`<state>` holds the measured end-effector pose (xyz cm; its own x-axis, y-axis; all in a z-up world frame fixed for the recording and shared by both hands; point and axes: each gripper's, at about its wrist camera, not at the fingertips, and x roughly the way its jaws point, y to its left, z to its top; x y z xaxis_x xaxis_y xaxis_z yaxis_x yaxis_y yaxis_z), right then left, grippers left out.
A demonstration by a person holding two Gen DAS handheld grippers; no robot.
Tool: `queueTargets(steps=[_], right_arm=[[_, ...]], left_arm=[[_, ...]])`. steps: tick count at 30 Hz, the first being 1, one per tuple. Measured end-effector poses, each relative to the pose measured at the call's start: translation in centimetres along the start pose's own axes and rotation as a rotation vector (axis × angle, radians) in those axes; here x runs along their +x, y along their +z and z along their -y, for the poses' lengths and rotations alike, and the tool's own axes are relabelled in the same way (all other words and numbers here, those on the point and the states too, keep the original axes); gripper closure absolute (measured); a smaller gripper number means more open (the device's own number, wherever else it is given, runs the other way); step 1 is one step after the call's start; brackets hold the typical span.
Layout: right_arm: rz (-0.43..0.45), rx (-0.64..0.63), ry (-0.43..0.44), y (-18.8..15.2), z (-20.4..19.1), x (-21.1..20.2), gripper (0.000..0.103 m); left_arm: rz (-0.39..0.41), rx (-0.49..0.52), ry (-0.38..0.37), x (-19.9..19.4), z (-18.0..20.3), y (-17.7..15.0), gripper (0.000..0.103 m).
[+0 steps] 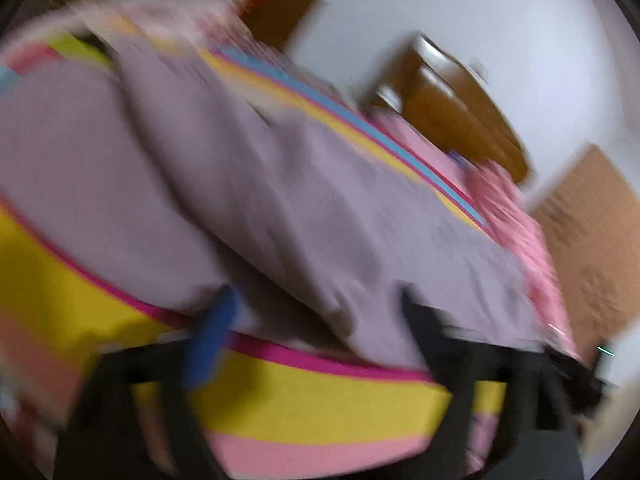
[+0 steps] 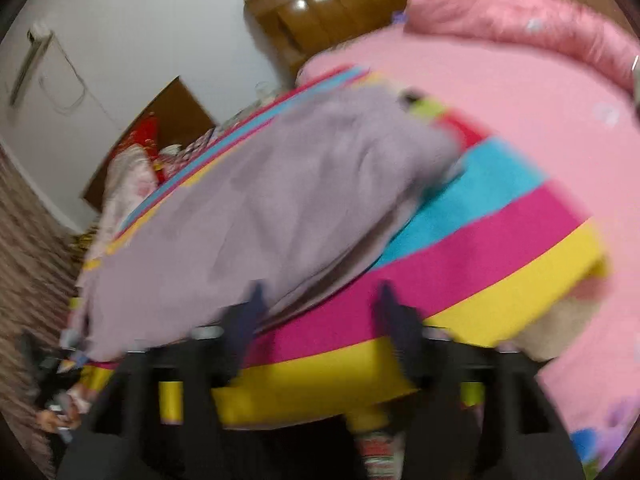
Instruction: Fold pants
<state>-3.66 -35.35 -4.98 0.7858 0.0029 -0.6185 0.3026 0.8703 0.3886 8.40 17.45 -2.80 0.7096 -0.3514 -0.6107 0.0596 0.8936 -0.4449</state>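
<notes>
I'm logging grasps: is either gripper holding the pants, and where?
Neither: the left gripper and right gripper are both open at the near edge of the lilac pants.

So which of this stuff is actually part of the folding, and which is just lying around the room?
Part of the job:
- lilac pants
- left gripper, fingers apart
- right gripper, fingers apart

Just lying about:
- striped blanket under the pants
- pink sheet
- pink quilt
- wooden headboard
</notes>
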Motion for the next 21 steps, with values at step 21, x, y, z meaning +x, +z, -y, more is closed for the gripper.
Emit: queueTargets(steps=[21], right_arm=[[-0.019,-0.332,0.058,3.6,-14.1,5.6,0.019]], left_arm=[[0.192,-0.286,0.199,-5.8,-14.6,3.1,0.004]])
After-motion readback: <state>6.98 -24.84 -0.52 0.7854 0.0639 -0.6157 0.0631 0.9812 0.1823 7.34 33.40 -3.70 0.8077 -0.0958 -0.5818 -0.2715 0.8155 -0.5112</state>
